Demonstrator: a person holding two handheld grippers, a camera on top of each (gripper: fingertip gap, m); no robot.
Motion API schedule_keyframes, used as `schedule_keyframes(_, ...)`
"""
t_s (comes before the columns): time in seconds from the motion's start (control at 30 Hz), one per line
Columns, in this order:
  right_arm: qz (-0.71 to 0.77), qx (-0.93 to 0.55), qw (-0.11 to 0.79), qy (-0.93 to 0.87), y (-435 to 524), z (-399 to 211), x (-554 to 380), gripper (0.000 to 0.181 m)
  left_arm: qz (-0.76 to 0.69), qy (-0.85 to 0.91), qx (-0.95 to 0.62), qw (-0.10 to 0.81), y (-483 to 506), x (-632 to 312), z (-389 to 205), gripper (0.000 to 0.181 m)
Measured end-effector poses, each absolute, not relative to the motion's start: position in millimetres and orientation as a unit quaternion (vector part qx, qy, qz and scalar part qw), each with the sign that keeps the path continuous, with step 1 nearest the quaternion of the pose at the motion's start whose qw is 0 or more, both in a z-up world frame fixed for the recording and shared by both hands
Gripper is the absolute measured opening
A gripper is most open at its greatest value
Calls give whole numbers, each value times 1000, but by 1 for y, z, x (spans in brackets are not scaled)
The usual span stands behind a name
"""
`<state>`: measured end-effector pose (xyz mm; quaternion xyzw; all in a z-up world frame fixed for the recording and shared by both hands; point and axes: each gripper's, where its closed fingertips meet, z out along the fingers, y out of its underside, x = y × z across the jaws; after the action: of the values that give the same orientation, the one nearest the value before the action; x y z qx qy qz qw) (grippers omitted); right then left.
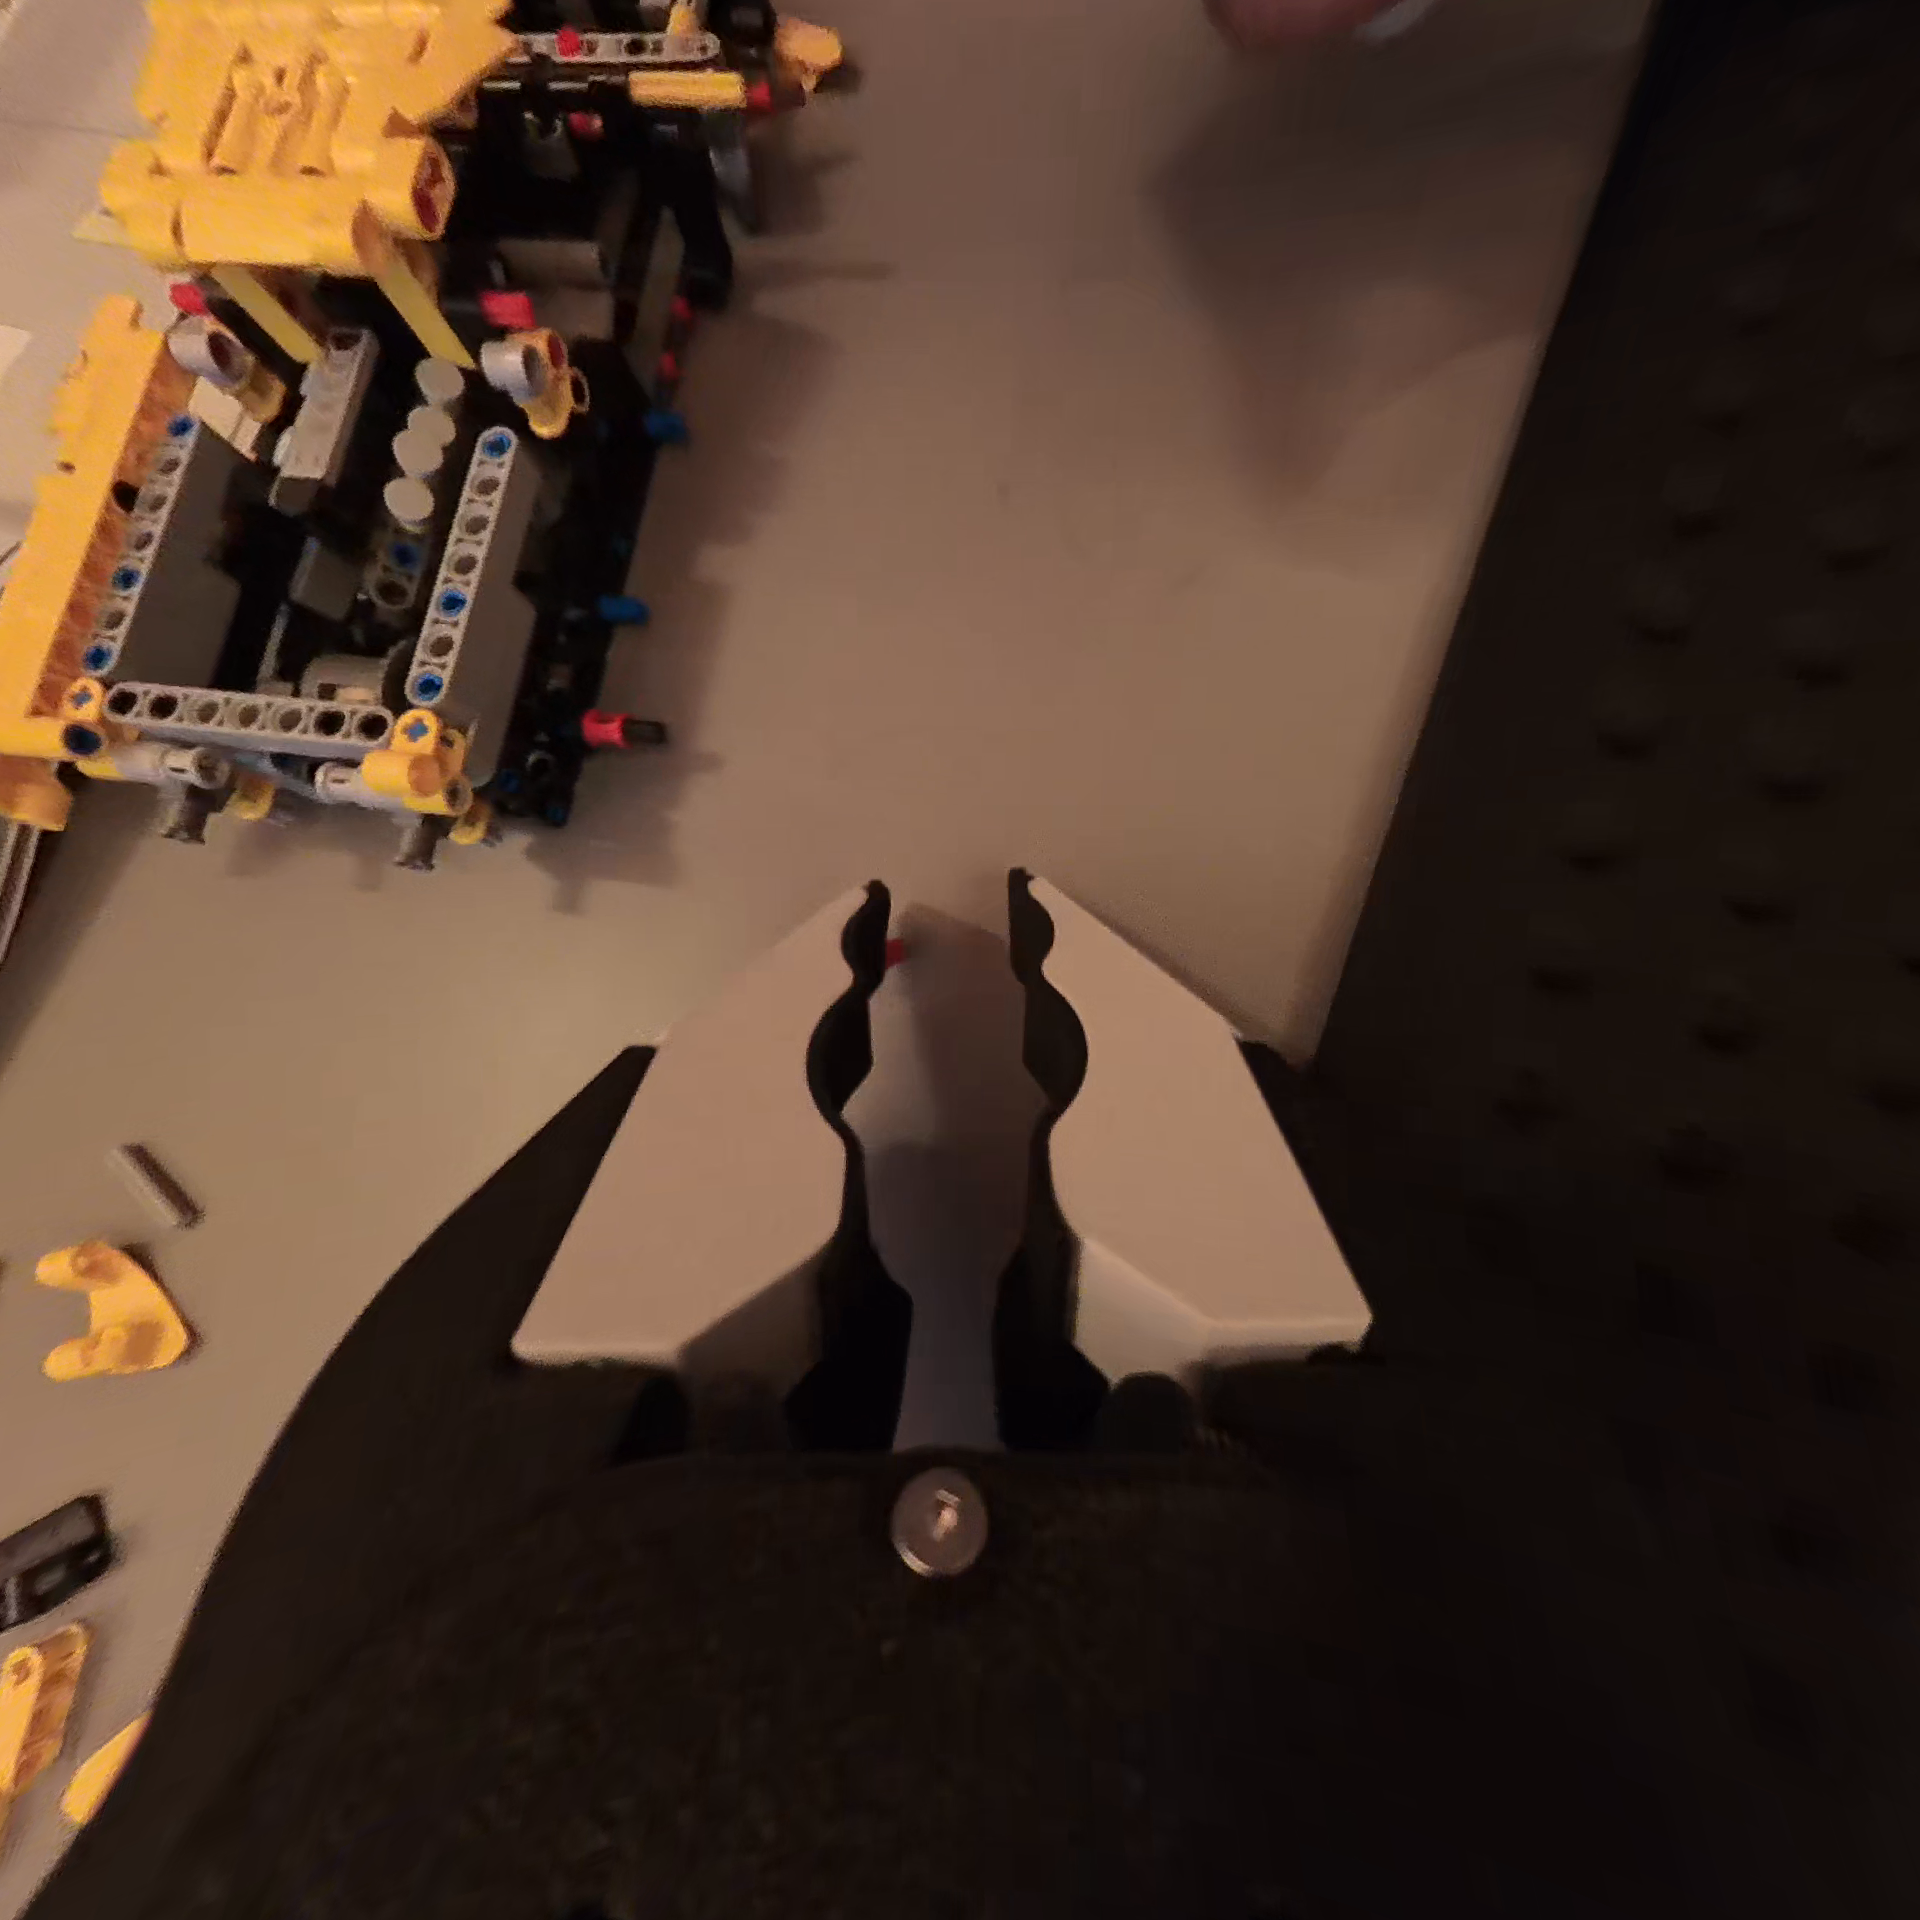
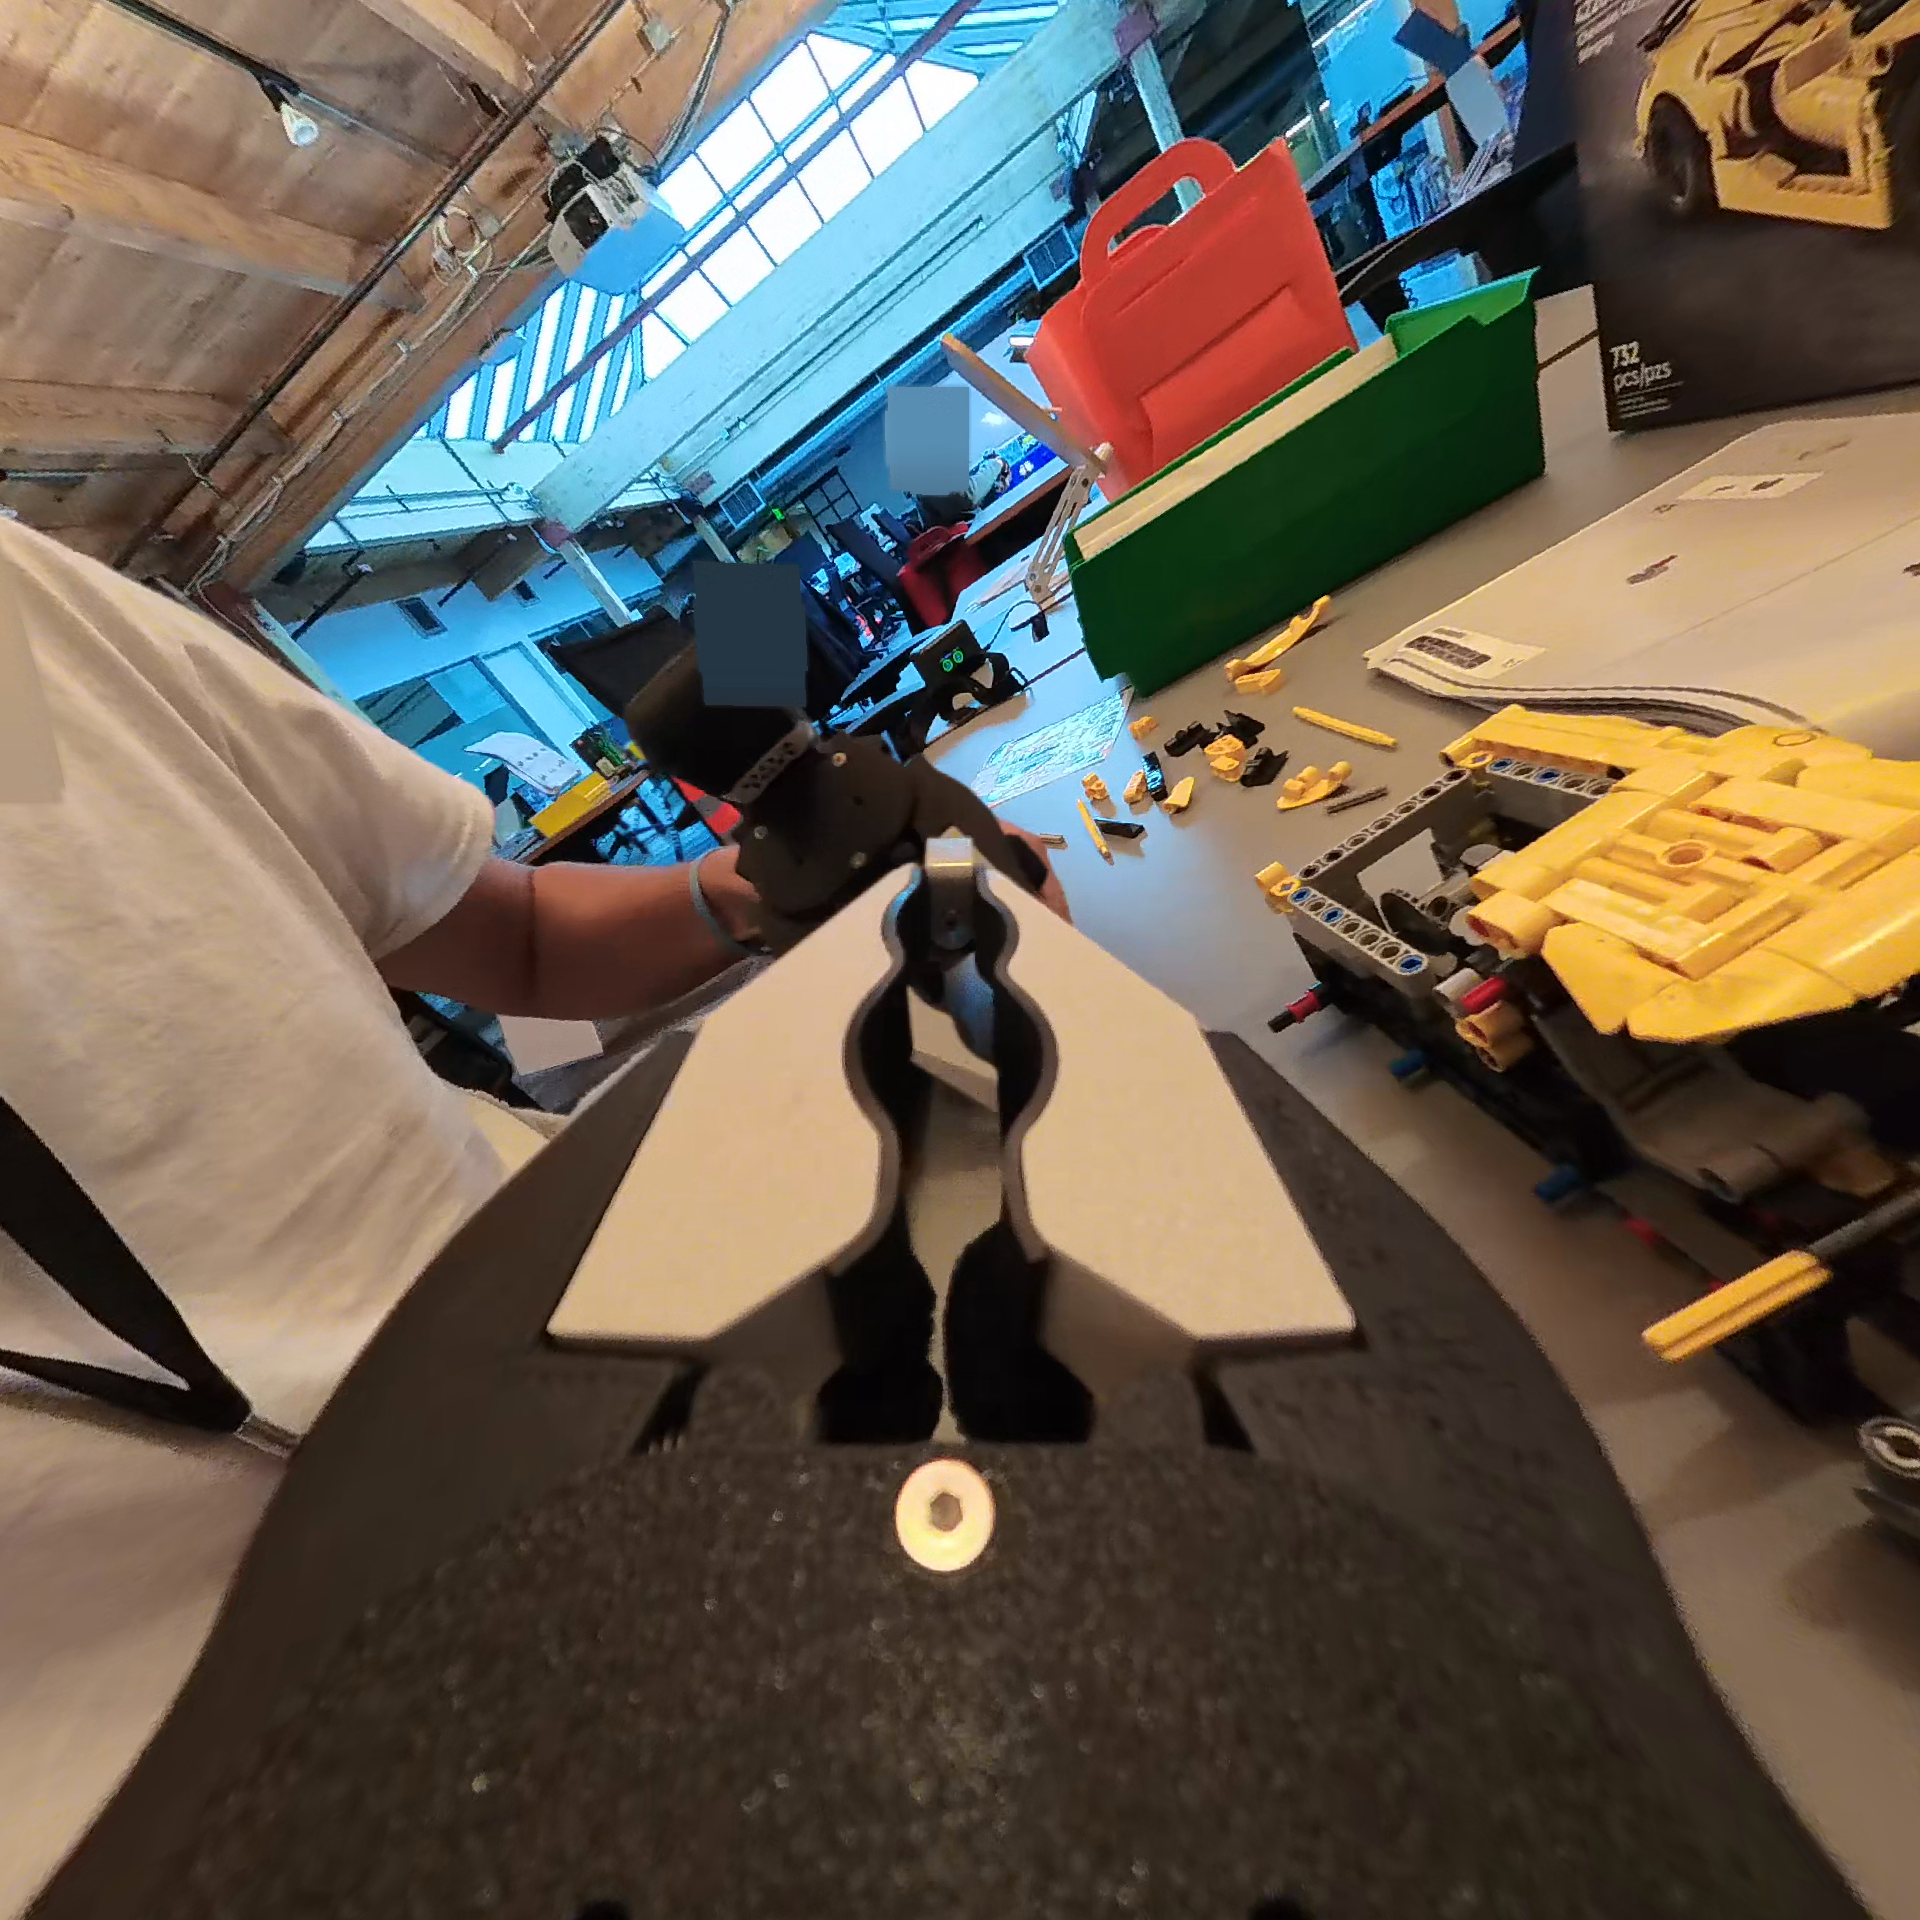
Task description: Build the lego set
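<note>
Left tongs (image 1: 948, 914) are standing apart over bare desk (image 1: 1039, 520) near its edge, a tiny red bit (image 1: 896, 948) sticking at the inner face of one finger; cannot tell if it is a pin caught there or something lying on the desk behind. Right tongs (image 2: 948, 914) are raised off the desk and pinching a small grey rounded piece (image 2: 948, 883) at the very tips, clamped on it, pointing toward the left tongs farther off.

Partly built yellow-and-black lego car (image 1: 343, 499) is sitting on the desk, up-left of the left tongs and to the right of the right tongs. Loose yellow and black parts (image 2: 1226, 769) are lying scattered beyond it, a yellow connector (image 1: 109, 1309) and a short dark axle (image 1: 158, 1184) lying near the left tongs. A green bin (image 2: 1309, 499), an orange bag (image 2: 1195, 301) and the set box (image 2: 1745, 208) are standing at the back.

Risks as I'm judging them:
- grey piece is being held only at the tips, so it is likely twisting or popping out on a push
- red bit, if loose, is likely dropping off near the desk edge
- left tongs are hanging close to the edge, so a dropped part is likely rolling off
- blur is making aim at the small holes unreliable
</note>
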<state>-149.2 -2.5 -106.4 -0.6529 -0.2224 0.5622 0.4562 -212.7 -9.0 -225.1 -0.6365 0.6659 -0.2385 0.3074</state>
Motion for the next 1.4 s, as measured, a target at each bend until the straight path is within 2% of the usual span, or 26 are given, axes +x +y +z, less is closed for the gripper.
schedule_keyframes(0.3,572,-644,458,-222,-5,-101,-148,6,-234,678,-616,325,12,-234,-223,20)
schedule_keyframes(0.53,573,-647,450,-225,-7,-104,-149,7,-282,666,-623,297,29,-229,-225,20)
schedule_keyframes(0.67,576,-646,449,-221,-6,-104,-148,7,-284,684,-608,285,23,-230,-231,5)
schedule_keyframes(0.87,567,-659,438,-229,-4,-111,-155,6,-262,696,-600,296,21,-225,-225,4)
schedule_keyframes(1.0,560,-667,434,-230,-3,-117,-166,5,-449,576,-543,414,0,-191,-135,3)
schedule_keyframes(1.1,589,-629,454,-228,-7,-99,-176,7,-561,498,-505,427,-16,-183,-93,3)
schedule_keyframes(1.23,628,-586,462,-223,-12,-80,-181,6,-649,425,-495,392,-23,-179,-79,3)
schedule_keyframes(1.4,635,-577,461,-226,-17,-77,-183,6,-662,411,-495,385,-27,-176,-81,3)
